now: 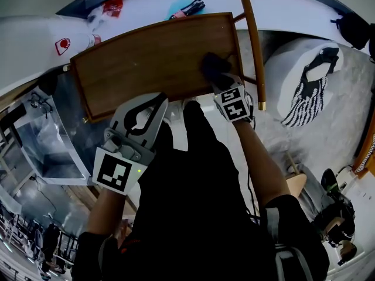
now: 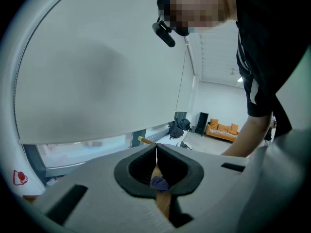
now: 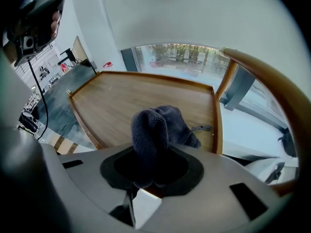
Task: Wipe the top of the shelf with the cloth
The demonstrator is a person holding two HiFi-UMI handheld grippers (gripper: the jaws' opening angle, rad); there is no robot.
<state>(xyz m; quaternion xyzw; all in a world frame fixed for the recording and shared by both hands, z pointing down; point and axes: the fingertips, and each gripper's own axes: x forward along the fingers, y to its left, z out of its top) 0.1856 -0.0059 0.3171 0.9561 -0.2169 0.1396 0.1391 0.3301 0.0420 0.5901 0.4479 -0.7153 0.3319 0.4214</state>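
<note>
Grey cloth (image 3: 158, 125) clamped in right tongs (image 3: 151, 171) — bunched forward, touching wooden shelf top (image 3: 116, 103)

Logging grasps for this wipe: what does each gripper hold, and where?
The right gripper holds the cloth by a bunched fold; the rest lies on the shelf top. The left gripper is shut, empty.

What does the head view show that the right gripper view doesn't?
Only the head view shows the left tool, held near the shelf's front edge, and the white beanbag on the floor. Only the right gripper view shows the trees outside the window. Both show the wooden shelf top and the dark cloth resting on it, pinched in the right tool.
</note>
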